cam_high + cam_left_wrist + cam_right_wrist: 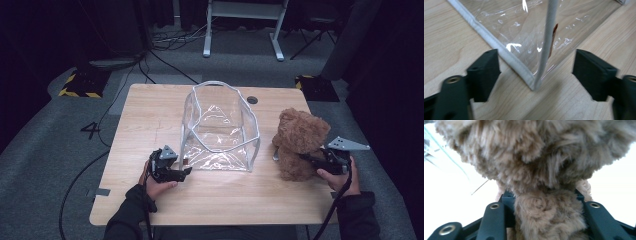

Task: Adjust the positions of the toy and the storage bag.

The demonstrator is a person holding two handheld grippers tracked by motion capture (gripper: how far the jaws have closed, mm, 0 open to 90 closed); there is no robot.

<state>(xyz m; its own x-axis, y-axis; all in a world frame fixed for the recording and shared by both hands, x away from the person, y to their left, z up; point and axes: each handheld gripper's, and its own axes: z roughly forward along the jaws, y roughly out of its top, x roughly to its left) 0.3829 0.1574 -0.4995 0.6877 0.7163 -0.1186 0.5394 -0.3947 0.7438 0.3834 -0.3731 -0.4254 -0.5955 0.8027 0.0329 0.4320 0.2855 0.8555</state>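
The right gripper (306, 158) is squeezing the teddy bear (298, 141). The left gripper (186, 172) is gaping around the clear bag's (220, 131) corner, not touching it. The bear's face is hiding.

bag (220, 127): table (150, 115) centre | teddy bear (299, 142): right of bag | left claw (186, 172): at bag's near-left corner

A wooden table (150, 107) carries a clear bag (220, 130) and teddy bear (298, 140).

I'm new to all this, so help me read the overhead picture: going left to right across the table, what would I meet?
Left gripper → clear plastic bag → brown teddy bear → right gripper, whose jaws reach into the bear's fur.
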